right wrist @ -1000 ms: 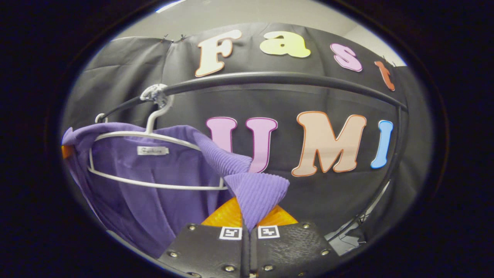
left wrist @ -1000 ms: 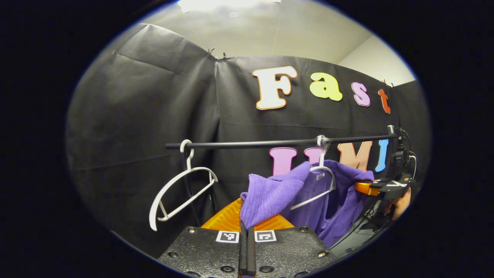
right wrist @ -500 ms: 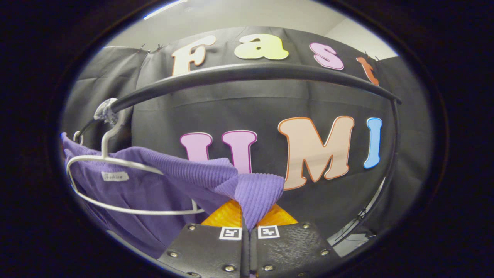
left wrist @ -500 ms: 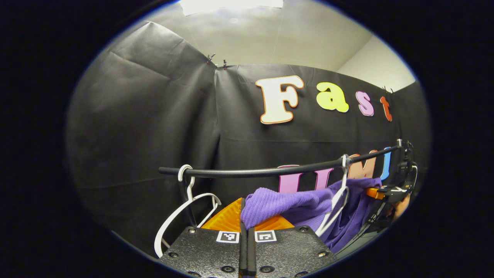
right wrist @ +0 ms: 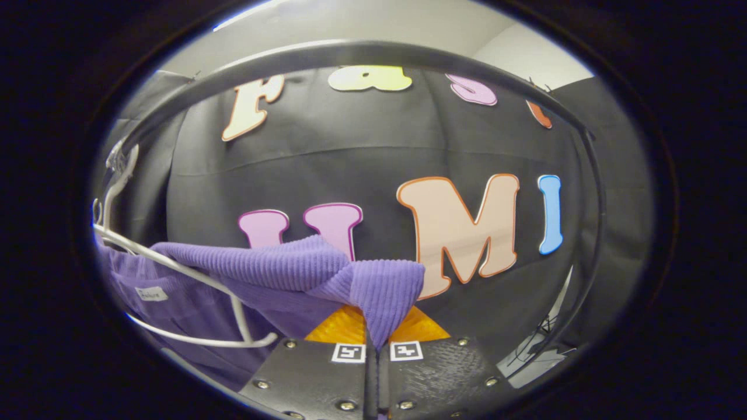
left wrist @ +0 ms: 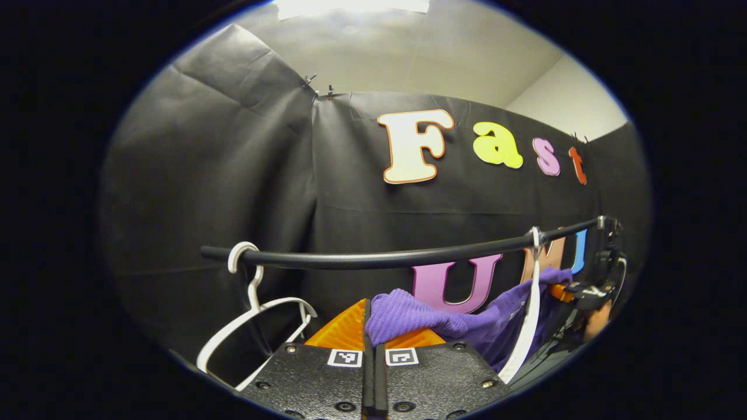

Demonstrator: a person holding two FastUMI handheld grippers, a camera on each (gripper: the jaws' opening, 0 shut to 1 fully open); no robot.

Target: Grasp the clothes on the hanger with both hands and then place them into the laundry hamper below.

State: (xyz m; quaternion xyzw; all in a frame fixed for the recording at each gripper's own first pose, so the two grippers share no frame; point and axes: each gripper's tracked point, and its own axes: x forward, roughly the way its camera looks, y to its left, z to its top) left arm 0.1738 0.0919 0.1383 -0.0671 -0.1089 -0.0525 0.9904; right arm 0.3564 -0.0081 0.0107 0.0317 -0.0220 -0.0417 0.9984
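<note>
A purple knit garment (left wrist: pixel 461 318) is stretched between my two grippers below a black rail (left wrist: pixel 373 256). My left gripper (left wrist: pixel 373 373) is shut on one shoulder of it. My right gripper (right wrist: pixel 377 367) is shut on the other shoulder of the purple garment (right wrist: pixel 327 274). The white hanger (right wrist: pixel 192 291) that carried it still hooks on the black rail (right wrist: pixel 350 52) at the left, tilted, with the garment's collar behind it. In the left gripper view that white hanger (left wrist: pixel 525 326) hangs edge-on at the right, and the right gripper (left wrist: pixel 575 290) shows far off beside it with a hand.
An empty white hanger (left wrist: pixel 248 326) hangs on the rail's left end. The rail's upright post (right wrist: pixel 589 245) stands at the right, with cables and a patch of floor (right wrist: pixel 534 361) below it. The black booth wall runs close behind the rail.
Both grippers have moved outward and closer to the rail, pulling the garment's shoulders off the hanger. The hanger has swung and tilted. Both stay shut on the cloth.
</note>
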